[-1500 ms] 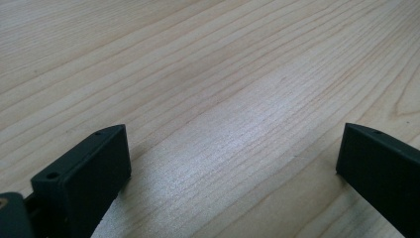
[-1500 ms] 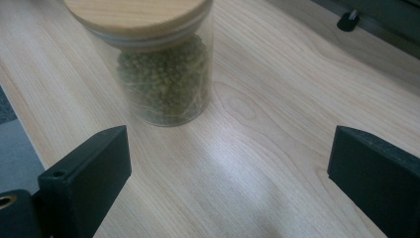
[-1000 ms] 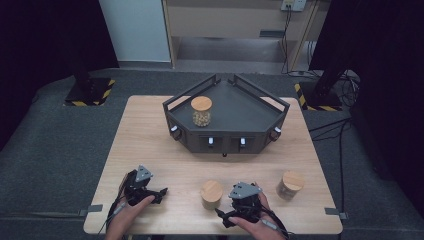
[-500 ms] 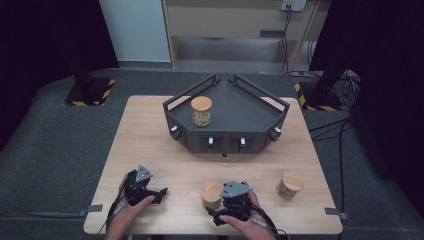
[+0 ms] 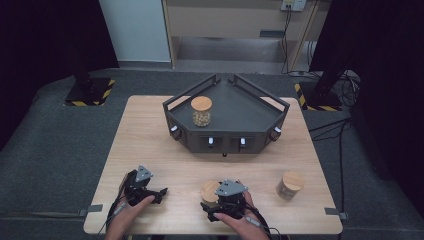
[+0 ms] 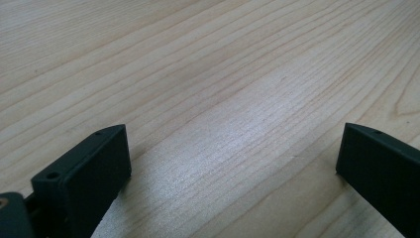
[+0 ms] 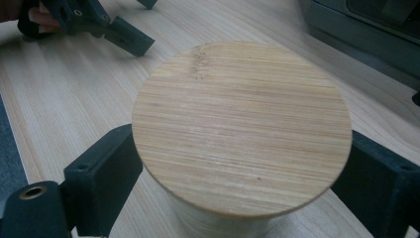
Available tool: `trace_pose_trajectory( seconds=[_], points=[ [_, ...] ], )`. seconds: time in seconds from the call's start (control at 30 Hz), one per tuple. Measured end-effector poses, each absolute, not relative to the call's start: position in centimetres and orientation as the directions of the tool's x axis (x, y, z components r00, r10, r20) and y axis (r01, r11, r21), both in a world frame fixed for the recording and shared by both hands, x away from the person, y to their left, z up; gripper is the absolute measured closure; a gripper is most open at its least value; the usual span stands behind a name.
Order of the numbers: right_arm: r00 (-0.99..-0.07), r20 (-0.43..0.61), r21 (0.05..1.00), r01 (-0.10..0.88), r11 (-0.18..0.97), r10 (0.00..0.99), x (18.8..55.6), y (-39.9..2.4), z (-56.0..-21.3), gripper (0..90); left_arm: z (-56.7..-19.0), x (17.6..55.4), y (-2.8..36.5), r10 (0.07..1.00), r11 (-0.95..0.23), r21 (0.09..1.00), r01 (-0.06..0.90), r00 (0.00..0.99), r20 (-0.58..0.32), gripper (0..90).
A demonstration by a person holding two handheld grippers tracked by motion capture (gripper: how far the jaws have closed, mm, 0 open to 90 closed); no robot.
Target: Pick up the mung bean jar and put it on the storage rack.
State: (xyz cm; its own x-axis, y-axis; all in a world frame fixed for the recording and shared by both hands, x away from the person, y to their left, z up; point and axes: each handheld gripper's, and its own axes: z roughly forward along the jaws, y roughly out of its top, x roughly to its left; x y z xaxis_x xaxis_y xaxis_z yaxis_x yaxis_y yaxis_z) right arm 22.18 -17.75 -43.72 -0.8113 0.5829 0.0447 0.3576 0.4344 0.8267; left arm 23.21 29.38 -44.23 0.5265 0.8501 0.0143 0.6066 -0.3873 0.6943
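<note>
High view, catalogue of contents. Item one: a light wooden desk (image 5: pixel 165 150), rectangular, standing on grey carpet. Item two: a dark angular tray (image 5: pixel 250 107) with low rails, set at the far middle of the desk, four small white knobs along its front faces. Item three: a glass jar with a wooden lid (image 5: pixel 201 111), standing upright inside the tray toward its left side, pale contents visible through the glass. Item four: a second lidded jar (image 5: pixel 290 185), upright on the desk near its right front corner, well apart from both hands.

Item five: the near jar (image 5: pixel 210 192), wooden-lidded, upright on the desk at the front middle. The right tongs (image 5: pixel 223 207) sat around it, held by the right hand (image 5: pixel 240 222). In the right gripper view the round lid (image 7: pixel 242 129) lay between the two black jaws, which had just been closing; the jaws stood beside the jar below the lid on either side, but whether the pads already pressed the glass could not be told.

Item six: the left tongs (image 5: pixel 150 192), resting low at the front left of the desk in the left hand (image 5: pixel 130 212). In the left gripper view their jaws stood wide apart with bare wood grain between them, nothing held.
</note>
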Motion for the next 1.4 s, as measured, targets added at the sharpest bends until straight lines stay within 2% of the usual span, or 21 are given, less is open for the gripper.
trace_pose_trajectory(
  seconds=[0.67, 0.83, 1.4],
  points=[
    [-0.791, 0.046, 0.866, 0.336, 0.37, 0.61, 21.3, -17.6, -45.3, 19.9, -44.2, 23.2, 29.3, 0.851, -0.386, 0.694, 0.607, 0.525, 0.015, 0.0],
    [-0.784, 0.042, 0.873, 0.33, 0.358, 0.62, 20.9, -17.6, -45.7, 24.4, -44.2, 23.2, 29.3, 0.851, -0.386, 0.694, 0.607, 0.525, 0.015, 0.0],
    [-0.784, 0.013, 0.87, 0.315, 0.38, 0.62, 20.9, -18.0, -44.7, 25.3, -44.2, 23.2, 29.3, 0.851, -0.386, 0.694, 0.608, 0.524, 0.015, 0.0]
  ],
)
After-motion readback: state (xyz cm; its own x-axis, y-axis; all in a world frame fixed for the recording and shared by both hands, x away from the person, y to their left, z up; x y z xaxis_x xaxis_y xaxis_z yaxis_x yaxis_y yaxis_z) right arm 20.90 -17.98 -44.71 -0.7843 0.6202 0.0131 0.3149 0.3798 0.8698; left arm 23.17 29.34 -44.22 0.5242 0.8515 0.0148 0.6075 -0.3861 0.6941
